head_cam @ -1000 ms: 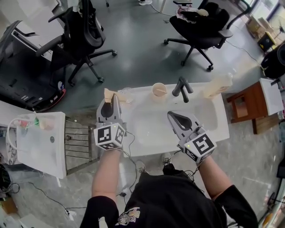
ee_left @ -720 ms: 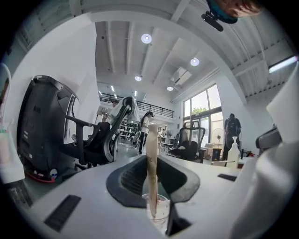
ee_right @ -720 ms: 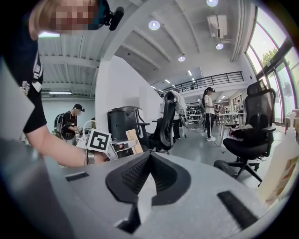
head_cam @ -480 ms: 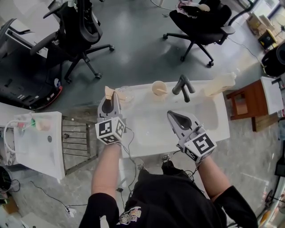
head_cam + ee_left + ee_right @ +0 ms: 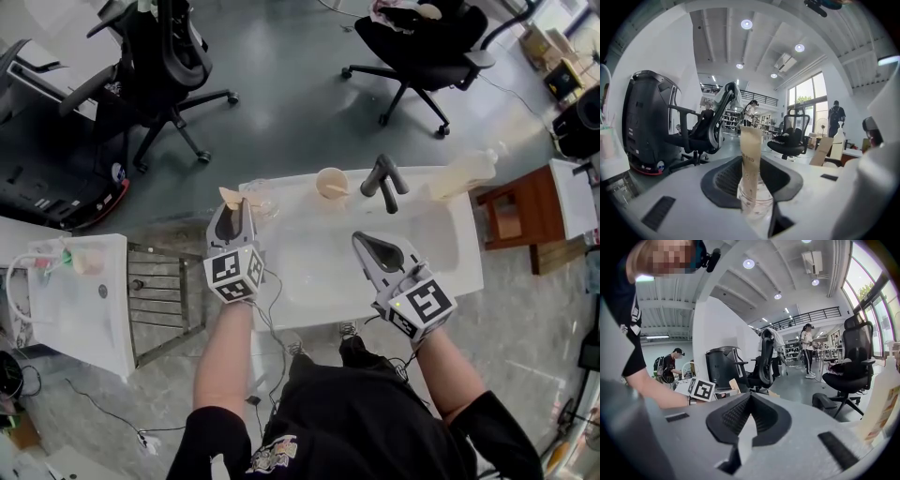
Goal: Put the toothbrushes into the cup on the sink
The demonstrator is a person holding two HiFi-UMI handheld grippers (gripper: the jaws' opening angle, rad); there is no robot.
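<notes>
A person at a white sink (image 5: 441, 246) lets go of a paper-wrapped toothbrush (image 5: 751, 157), which stands upright in a clear cup (image 5: 757, 202) on the sink's left rear corner. The left claw (image 5: 236, 206) has just been opening. It is now spread to either side of the wrapper, and its pads appear to be off the paper. The right claw (image 5: 362, 244) is pressed together, holds nothing and hangs over the basin. The step in hand looks like the release of this brush. The next move probably calls for drawing the left claw straight back so it clears the wrapper without tipping the light cup, then finding any brush not yet placed. None can be seen on the surface from the head view. A tan cup (image 5: 331, 184) beside the tap (image 5: 382, 181) holds something too small to identify. The brush itself is hidden inside its wrapper, and the claw's body cuts off the base of the clear cup.
</notes>
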